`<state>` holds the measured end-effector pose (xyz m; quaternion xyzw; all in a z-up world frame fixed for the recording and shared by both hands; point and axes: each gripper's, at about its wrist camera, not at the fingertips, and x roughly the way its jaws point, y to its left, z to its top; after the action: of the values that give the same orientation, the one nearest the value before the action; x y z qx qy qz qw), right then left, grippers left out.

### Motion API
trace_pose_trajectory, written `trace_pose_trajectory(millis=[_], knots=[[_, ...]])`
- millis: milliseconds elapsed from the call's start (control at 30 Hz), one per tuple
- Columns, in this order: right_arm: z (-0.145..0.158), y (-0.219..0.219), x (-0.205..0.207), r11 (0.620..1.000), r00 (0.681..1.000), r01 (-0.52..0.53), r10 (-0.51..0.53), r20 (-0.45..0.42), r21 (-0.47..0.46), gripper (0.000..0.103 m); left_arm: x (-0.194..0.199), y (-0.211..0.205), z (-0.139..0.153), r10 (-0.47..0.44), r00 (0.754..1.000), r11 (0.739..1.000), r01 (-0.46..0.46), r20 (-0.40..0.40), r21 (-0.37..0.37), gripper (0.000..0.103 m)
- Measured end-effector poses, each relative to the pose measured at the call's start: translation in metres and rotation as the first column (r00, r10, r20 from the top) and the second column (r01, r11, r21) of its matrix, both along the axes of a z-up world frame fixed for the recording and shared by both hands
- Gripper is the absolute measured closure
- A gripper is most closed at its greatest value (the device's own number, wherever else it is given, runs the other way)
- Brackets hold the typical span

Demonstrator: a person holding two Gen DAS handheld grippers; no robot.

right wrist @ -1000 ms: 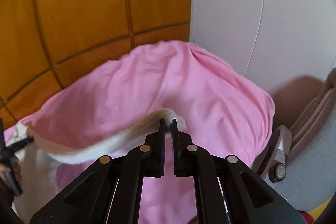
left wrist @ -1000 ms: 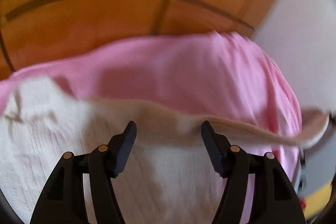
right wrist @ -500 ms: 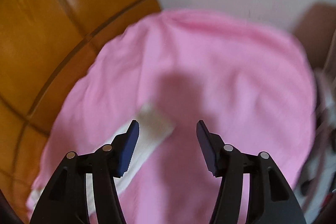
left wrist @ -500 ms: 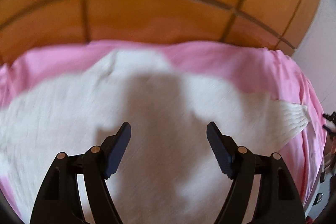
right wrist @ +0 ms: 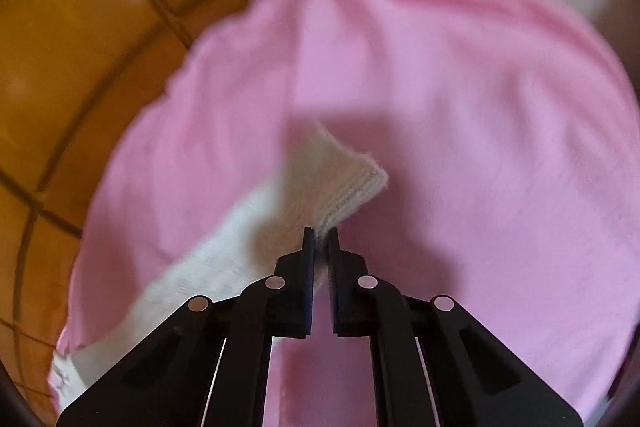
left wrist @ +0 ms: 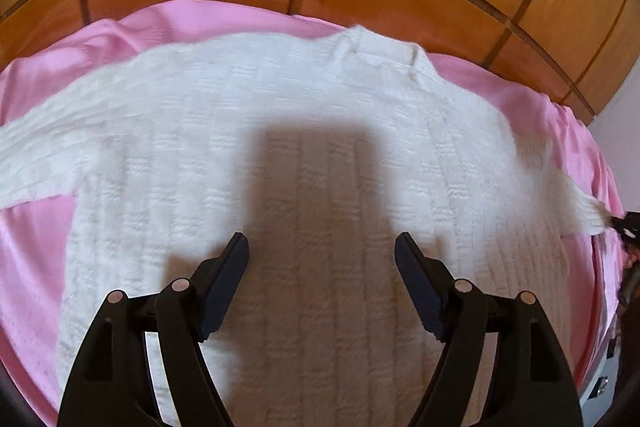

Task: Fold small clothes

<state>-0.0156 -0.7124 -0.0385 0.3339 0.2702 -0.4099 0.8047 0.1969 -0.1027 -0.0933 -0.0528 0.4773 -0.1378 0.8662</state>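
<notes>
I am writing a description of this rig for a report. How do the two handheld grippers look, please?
Both look alike. The left gripper and the right gripper have matte black plastic frames with angular cut-out arms, round copper-coloured pivot pins, and flat dark navy fingers with ridged inner faces. No cables, markings or sleeves are visible.

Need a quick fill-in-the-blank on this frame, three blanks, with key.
1. The white sweater lies spread on a ____ sheet.
2. The right gripper is shut on the sweater's ____.
3. The left gripper is ____, with nothing between its fingers.

Missing words: pink; sleeve cuff; open
</notes>
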Motion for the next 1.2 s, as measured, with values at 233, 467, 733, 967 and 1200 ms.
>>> trace_pose_trajectory(millis=[233, 467, 733, 967, 1200], knots=[[-0.043, -0.022, -0.019, 0.995, 0.973, 0.094, -0.084, -0.217, 0.035, 0.099, -0.001, -0.002, -0.012, -0.004, 1.000, 0.997, 0.005, -0.014, 0.076, 0.025], [-0.008, 0.036, -0.030, 0.999, 0.998, 0.012, -0.014, -0.066, -0.029, 0.048, -0.025, 0.045, 0.009, 0.036, 0.999, 0.999, -0.036, 0.002, -0.004, 0.024], [-0.012, 0.206, 0.012, 0.771, 0.782, -0.622, 0.621, 0.054, 0.137, 0.048, -0.075, 0.132, 0.014, 0.126, 0.992, 0.990, -0.126, -0.011, -0.065, 0.023], [-0.053, 0.311, 0.006, 0.553, 0.583, -0.787, 0.812, 0.036, 0.275, 0.048, -0.132, 0.182, -0.008, 0.064, 0.993, 0.980, -0.082, -0.102, -0.181, 0.031], [-0.056, 0.336, -0.040, 0.486, 0.519, -0.817, 0.854, 0.029, 0.310, 0.048, -0.169, 0.193, -0.026, -0.037, 0.990, 0.956, -0.005, -0.138, -0.295, 0.089]])
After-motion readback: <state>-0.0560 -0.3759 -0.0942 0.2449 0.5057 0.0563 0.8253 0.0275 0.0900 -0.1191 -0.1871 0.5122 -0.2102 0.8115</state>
